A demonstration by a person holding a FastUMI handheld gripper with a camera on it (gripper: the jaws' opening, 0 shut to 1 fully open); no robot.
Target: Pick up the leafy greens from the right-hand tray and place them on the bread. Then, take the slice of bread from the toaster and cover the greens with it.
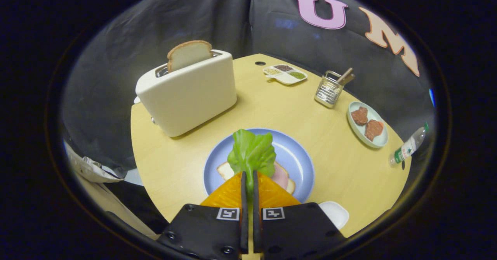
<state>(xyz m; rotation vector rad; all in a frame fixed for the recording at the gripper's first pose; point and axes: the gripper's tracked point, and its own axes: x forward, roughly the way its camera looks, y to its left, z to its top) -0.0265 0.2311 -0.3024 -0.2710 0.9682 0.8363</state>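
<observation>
The gripper (248, 178) points forward and slightly downward, its two fingers (233, 192) drawn nearly together and pinching the stem of the leafy greens (251, 153) between them.

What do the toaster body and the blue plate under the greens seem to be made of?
The toaster looks like cream plastic or painted metal with a matte, even surface. The blue plate looks like glazed ceramic or melamine, with a smooth, soft sheen. The gripper is shut on the leafy greens.

gripper-mounted fisheye, angled down over table (186, 166)
</observation>
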